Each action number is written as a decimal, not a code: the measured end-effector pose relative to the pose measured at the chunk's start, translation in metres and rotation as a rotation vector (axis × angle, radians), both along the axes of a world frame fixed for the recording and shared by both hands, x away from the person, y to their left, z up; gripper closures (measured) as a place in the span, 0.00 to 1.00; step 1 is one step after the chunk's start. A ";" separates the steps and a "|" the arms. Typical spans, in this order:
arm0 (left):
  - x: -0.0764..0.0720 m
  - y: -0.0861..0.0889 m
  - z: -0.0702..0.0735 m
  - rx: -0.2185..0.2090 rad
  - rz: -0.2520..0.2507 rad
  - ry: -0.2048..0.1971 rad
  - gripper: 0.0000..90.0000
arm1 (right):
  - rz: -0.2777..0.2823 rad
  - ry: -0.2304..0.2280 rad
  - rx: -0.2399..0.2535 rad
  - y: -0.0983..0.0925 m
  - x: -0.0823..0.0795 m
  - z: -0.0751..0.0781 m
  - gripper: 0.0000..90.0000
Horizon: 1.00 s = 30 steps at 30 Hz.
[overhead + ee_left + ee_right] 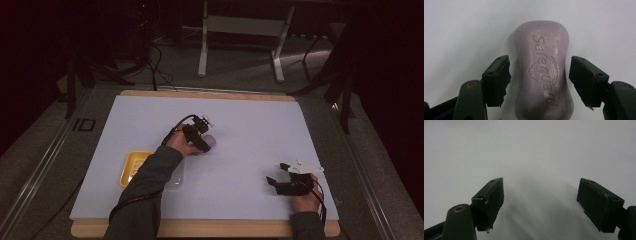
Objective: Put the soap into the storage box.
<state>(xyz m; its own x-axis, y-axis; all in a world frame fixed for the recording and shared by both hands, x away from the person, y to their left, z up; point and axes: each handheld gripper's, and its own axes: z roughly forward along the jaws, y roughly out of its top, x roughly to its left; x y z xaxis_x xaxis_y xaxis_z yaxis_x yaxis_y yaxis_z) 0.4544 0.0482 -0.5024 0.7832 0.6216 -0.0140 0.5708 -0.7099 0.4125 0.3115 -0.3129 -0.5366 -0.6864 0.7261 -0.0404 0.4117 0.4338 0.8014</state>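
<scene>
Soap [543, 72], a pale purple bar stamped with a brand name and a shield, lies flat on the white tabletop [250, 125] near its middle, seen in the left gripper view between the two black pads of the left tool [540, 77]. The pads stand apart on either side of the bar's waist, with a narrow gap showing on each side, so they do not press on it. In the high view the left tool [202, 136] sits over the soap [211, 142], with the person's left hand [181, 145] behind it and a dark sleeve [145, 190] running back to the near edge. Just beside that sleeve, on the near left part of the tabletop, rests a yellow dish [132, 167], and next to it a clear lid or tray [175, 179] that is hard to make out. The right tool [278, 173] is held low over the near right part of the tabletop, well apart from the soap, gripped by the right hand [306, 200]. In the right gripper view the right tool [540, 195] has its pads wide apart over bare white surface, nothing between them.
</scene>
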 end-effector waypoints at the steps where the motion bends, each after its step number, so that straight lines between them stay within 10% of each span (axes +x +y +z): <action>1: 0.001 -0.001 0.000 0.006 0.002 0.005 0.39 | 0.000 0.001 0.000 0.000 0.000 0.000 0.24; 15: 0.010 -0.012 0.000 0.117 -0.039 0.073 0.44 | -0.002 0.005 0.003 0.000 0.000 0.000 0.24; 30: 0.009 -0.019 0.002 0.147 -0.013 0.085 0.54 | -0.004 0.005 0.009 -0.001 0.000 0.000 0.23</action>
<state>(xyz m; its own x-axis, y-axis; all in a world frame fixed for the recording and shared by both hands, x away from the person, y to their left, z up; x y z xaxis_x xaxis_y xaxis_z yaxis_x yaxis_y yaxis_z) 0.4632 0.0297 -0.5004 0.7911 0.6117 0.0100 0.5895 -0.7666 0.2546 0.3119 -0.3138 -0.5367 -0.6839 0.7289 -0.0308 0.4170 0.4252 0.8033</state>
